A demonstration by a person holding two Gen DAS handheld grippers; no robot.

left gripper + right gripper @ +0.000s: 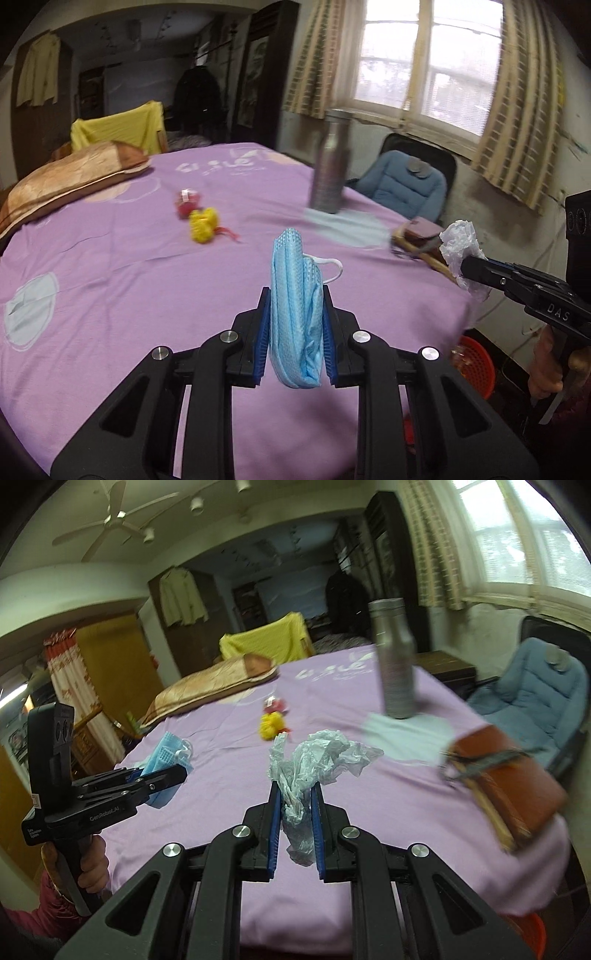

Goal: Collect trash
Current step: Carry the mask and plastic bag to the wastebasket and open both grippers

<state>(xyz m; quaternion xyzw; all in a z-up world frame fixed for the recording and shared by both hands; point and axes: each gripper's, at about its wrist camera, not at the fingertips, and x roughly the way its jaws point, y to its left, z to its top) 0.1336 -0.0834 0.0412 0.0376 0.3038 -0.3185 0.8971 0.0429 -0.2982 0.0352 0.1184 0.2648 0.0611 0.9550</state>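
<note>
Left gripper point(296, 325) clamped on folded blue face mask point(295, 314), held above purple bed point(110, 277). On bed, left to right: pillow point(70, 181), yellow-red scraps point(203, 218), steel bottle point(330, 162), brown book point(509, 786) at edge. Right gripper point(295, 812) pinching crumpled clear plastic point(314, 764). Red basket point(476, 362) on floor, right.

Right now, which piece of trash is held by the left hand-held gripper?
The blue face mask; the right hand-held gripper holds the crumpled plastic.

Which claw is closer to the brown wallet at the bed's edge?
Right. The right claw, clamping crumpled plastic, sits beside the brown wallet; the left claw, clamping a blue mask, is farther along the bed.
</note>
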